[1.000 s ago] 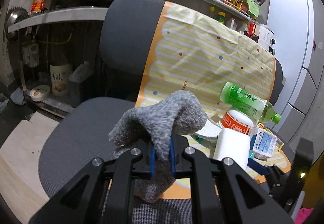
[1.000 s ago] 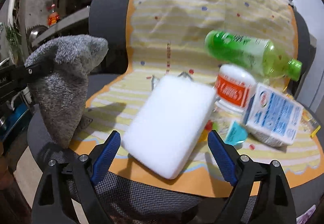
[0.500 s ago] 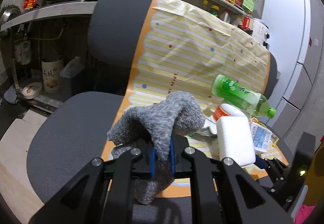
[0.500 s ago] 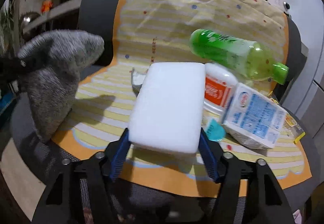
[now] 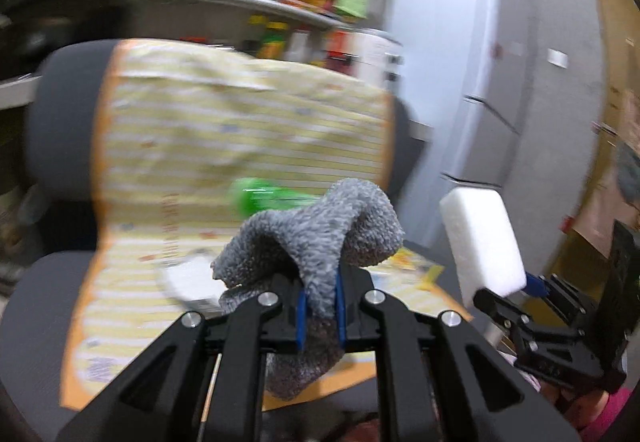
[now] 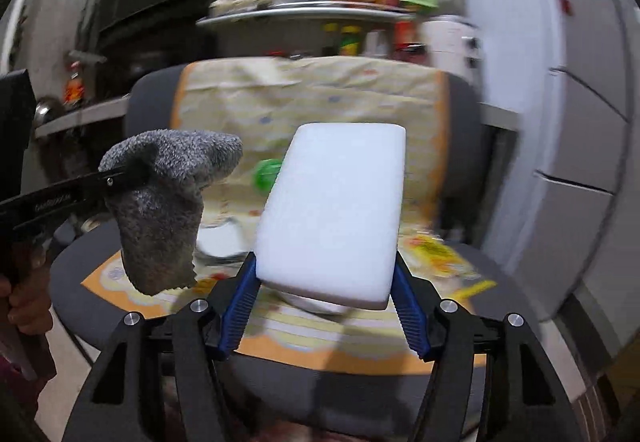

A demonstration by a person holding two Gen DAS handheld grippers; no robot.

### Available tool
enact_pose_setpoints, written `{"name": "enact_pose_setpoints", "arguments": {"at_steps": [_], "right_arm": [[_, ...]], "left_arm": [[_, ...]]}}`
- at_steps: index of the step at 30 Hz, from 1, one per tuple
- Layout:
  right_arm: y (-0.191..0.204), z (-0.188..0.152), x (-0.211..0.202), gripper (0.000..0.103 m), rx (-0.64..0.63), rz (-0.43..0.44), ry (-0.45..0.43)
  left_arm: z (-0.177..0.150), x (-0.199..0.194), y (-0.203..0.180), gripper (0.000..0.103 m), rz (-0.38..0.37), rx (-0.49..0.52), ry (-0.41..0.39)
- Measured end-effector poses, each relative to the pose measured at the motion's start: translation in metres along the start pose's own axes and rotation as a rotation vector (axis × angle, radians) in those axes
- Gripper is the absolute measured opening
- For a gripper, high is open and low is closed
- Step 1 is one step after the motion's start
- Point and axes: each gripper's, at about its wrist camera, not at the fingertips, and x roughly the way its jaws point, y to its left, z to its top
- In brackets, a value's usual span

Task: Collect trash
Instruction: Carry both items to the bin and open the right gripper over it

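My left gripper [image 5: 320, 302] is shut on a grey fuzzy cloth [image 5: 320, 238], which drapes over and below its blue pads. My right gripper [image 6: 324, 266] is shut on a white foam block [image 6: 332, 210], its blue pads pressing on both long sides. Both are held up in the air in front of a grey chair. From the right wrist view the cloth [image 6: 160, 210] hangs at the left in the left gripper [image 6: 120, 178]. In the left wrist view the block [image 5: 480, 242] stands at the right. A green bottle [image 5: 260, 198] lies blurred on the chair behind.
The chair seat [image 6: 360, 370] and back carry a yellow striped mat [image 5: 200, 142] with blurred wrappers and a white container. A white fridge [image 6: 560, 122] stands right of the chair. A shelf of bottles [image 6: 320, 10] runs behind. A person's hand [image 6: 24, 306] holds the left gripper.
My right gripper has closed on the white block and lifted it off the chair seat. Both grippers have risen and pulled back from the chair, and the views have swung toward the fridge.
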Motion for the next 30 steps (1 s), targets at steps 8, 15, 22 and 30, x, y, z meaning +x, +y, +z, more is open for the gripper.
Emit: {"name": "enact_pose_setpoints", "arguments": {"at_steps": [8, 15, 22, 30], "right_arm": [[-0.118, -0.042, -0.074, 0.066, 0.115, -0.287, 0.062], [-0.179, -0.096, -0.118, 0.068, 0.237, -0.477, 0.122], [-0.215, -0.162, -0.106, 0.071, 0.371, -0.53, 0.253], [-0.239, -0.2, -0.091, 0.08, 0.48, -0.548, 0.33]], "left_arm": [[-0.019, 0.061, -0.135, 0.009, -0.287, 0.166, 0.106], [-0.054, 0.098, -0.223, 0.009, -0.455, 0.244, 0.195], [-0.079, 0.116, -0.256, 0.009, -0.498, 0.274, 0.282], [-0.093, 0.132, -0.28, 0.009, -0.52, 0.326, 0.331]]}}
